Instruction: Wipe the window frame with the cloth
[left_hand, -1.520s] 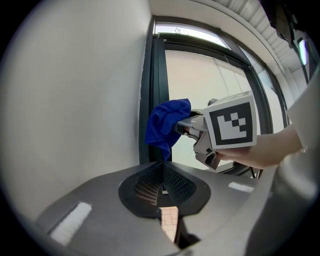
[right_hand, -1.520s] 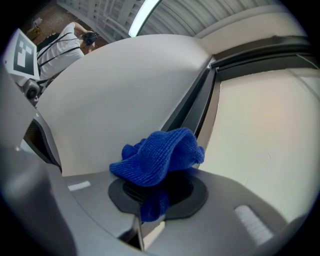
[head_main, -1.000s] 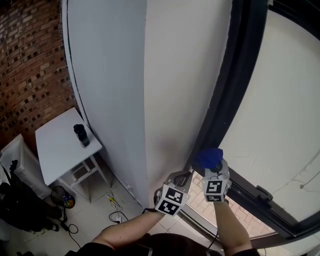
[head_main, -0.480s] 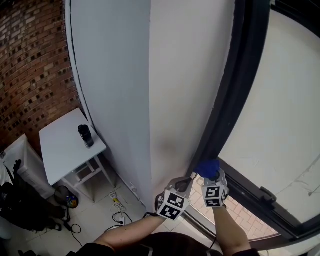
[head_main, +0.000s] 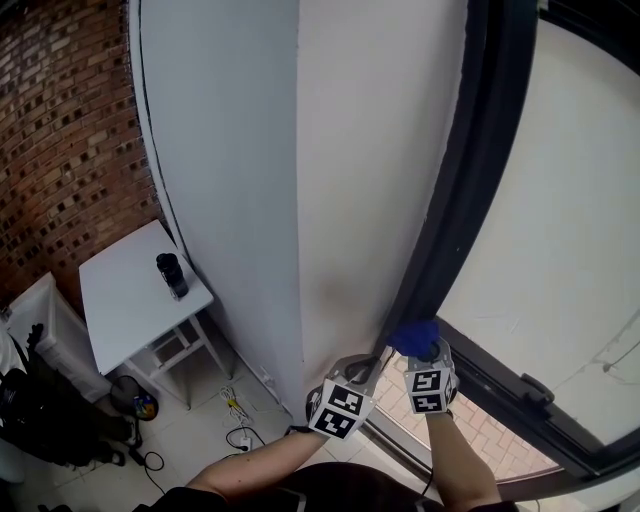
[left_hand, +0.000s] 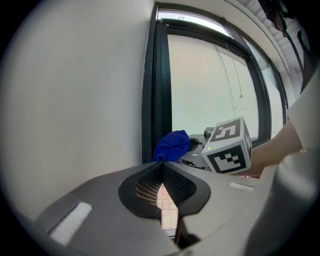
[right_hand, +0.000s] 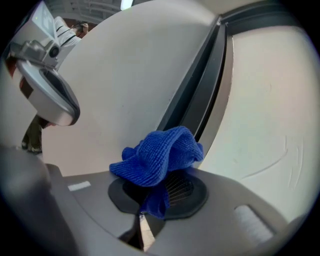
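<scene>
Right gripper (right_hand: 159, 194) clamped on blue cloth (right_hand: 157, 155), bunched at lower end of dark window frame (head_main: 470, 190). Left gripper (left_hand: 161, 175) shut, empty, just left of it. Risk: only small fold pinched, so frame friction may tug cloth loose.

A plain indoor room, perhaps a flat or small office: brick wall (head_main: 60, 130) on the left, white wall (head_main: 230, 180), tall dark window frame (head_main: 470, 170) on the right, a small white tabletop (head_main: 125, 300) carrying a bottle (head_main: 172, 274), and cables (head_main: 235, 425) on the tiled floor (head_main: 190, 450).
</scene>
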